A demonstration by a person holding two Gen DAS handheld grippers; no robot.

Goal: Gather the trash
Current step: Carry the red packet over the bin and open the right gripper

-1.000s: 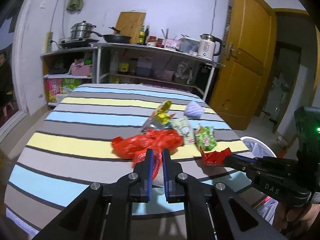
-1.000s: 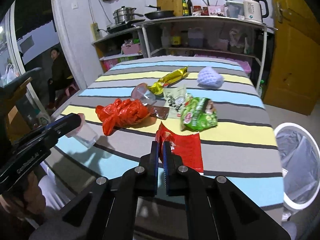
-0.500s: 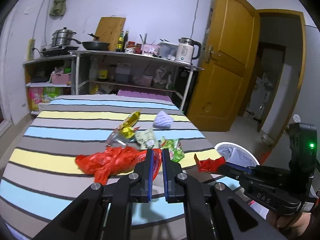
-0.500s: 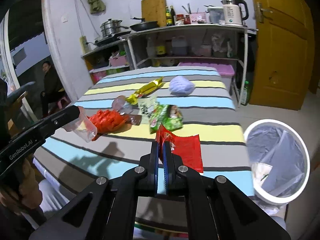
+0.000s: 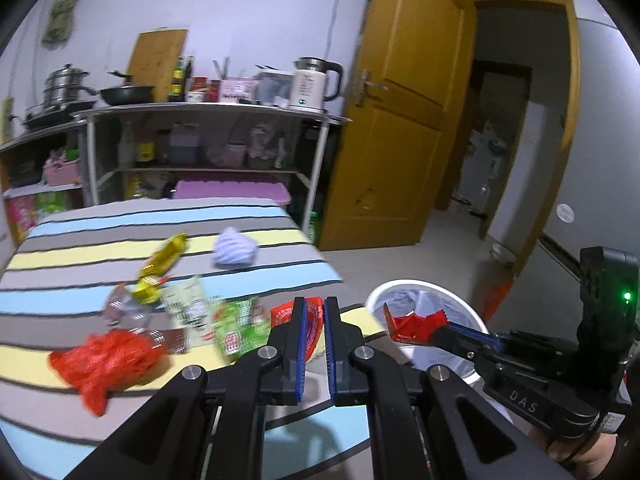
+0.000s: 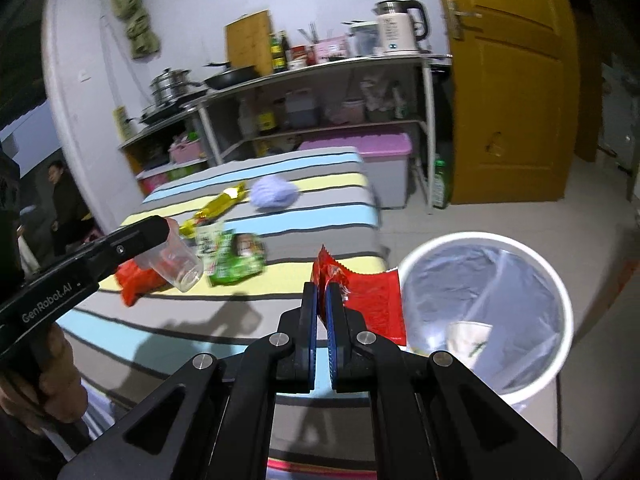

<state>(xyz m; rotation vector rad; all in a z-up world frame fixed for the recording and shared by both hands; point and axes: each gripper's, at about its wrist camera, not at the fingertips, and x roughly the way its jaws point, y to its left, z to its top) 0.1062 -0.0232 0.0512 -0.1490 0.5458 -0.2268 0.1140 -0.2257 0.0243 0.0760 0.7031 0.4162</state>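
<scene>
My right hand-held gripper is clamped narrow on a red snack wrapper, which hangs off its tips just beside the rim of the white trash bin. In the left wrist view the same wrapper shows in front of the bin's mouth. The bin stands on the floor by the corner of the bench and is lined with a clear plastic bag; inside it I can see one pale, crumpled piece of rubbish low against the near wall, though it is too blurred to name.

My left hand-held gripper is nearly closed on a clear plastic cup, held by its rim and tilted above the striped cloth. The cup looks empty. In its own view the cup is not plain between the blue pads.

Still lying on the bench: a crumpled red plastic bag, a green snack packet, a white packet beside it, a gold wrapper, and a pale lilac crumpled foam net farther back. Another red wrapper lies near the bench's front edge behind my left jaws.

Behind the bench, a metal shelf carries a kettle, pots and bottles.
</scene>
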